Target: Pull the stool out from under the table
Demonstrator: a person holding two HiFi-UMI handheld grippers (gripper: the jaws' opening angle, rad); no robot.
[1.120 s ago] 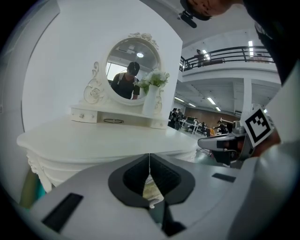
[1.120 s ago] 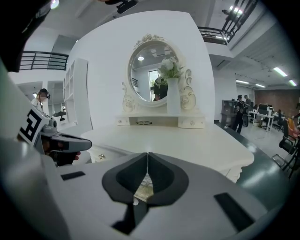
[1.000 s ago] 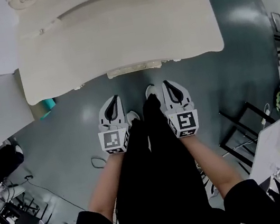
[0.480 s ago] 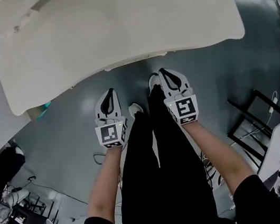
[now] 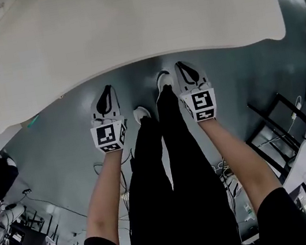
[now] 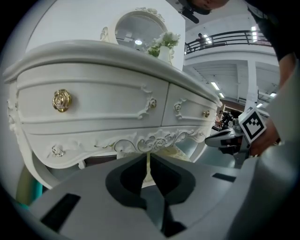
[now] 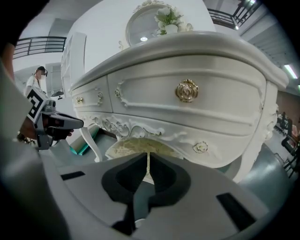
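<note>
Head view: white desk (image 5: 125, 30) fills top of frame. Person stands just in front of it, black trousers (image 5: 171, 192), shoes on grey-green floor (image 5: 62, 141). Left gripper (image 5: 107, 89) & right gripper (image 5: 180, 66) are side by side, tips toward desk edge, neither touching it. Stool is hidden by the desk top here.

Left gripper view: jaws shut tight, nothing btwn them. Ahead is the desk's carved front w/ drawers, a gold knob (image 6: 61, 100) and an oval mirror (image 6: 138, 30) on top. Stool (image 6: 172, 151) shows only as a yellowish bit of seat below the carved apron.

Right gripper view: jaws together too, empty. Stool's pale patterned seat sits under the desk, behind the apron. Teal object (image 7: 82, 146) is on the floor at left, past a desk leg.
</note>
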